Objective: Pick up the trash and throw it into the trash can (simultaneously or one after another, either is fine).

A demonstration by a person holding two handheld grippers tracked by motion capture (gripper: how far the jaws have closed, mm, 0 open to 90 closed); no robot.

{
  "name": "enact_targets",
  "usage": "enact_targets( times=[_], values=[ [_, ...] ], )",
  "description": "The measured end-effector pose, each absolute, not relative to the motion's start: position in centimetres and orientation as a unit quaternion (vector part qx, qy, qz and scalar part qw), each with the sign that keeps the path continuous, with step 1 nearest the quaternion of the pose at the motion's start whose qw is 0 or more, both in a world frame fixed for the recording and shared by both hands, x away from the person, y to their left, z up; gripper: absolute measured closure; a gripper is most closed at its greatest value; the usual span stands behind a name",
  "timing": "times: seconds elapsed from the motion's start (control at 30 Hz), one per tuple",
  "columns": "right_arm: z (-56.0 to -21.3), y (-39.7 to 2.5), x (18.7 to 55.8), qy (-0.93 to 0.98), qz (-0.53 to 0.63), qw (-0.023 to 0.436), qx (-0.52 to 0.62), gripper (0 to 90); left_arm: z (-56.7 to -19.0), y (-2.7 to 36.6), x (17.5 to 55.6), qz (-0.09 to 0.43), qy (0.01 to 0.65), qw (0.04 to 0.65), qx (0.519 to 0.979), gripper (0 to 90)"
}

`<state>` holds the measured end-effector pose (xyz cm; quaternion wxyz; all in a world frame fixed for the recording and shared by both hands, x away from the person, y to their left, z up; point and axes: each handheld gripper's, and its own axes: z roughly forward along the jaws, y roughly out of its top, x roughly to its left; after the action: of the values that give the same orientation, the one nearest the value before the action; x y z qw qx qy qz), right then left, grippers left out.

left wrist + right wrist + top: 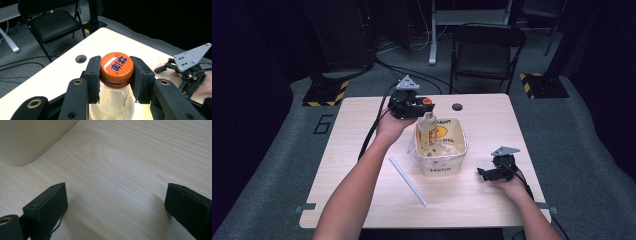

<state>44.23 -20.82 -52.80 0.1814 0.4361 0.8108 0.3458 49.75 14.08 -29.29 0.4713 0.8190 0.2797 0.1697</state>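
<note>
A clear bottle (pixel 428 126) with an orange cap (pixel 116 65) stands upright in a cream square tub (pixel 458 160) at the table's middle. My left gripper (pixel 424 106) is shut on the bottle's neck just under the cap, with both pads (pixel 93 77) pressed against it. My right gripper (pixel 482 173) rests low on the table, to the right of the tub, and is open with nothing between its fingers (pixel 51 202). The tub's wall (pixel 27 140) shows at the upper left of the right gripper view.
A white straw-like stick (pixel 407 181) lies diagonally on the wooden table (pixel 362 150) left of the tub. A round cable hole (pixel 457 106) sits near the far edge. A black folding chair (pixel 486 50) stands beyond the table.
</note>
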Motion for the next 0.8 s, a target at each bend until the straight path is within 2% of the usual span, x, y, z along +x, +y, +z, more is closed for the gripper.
enact_targets(
  times=[0.8],
  values=[
    [-52.8,-20.8,44.2,0.812,0.346,0.182,0.434,3.9,-32.4,14.2,50.5,0.169,0.286,0.46,0.824,62.9]
  ],
)
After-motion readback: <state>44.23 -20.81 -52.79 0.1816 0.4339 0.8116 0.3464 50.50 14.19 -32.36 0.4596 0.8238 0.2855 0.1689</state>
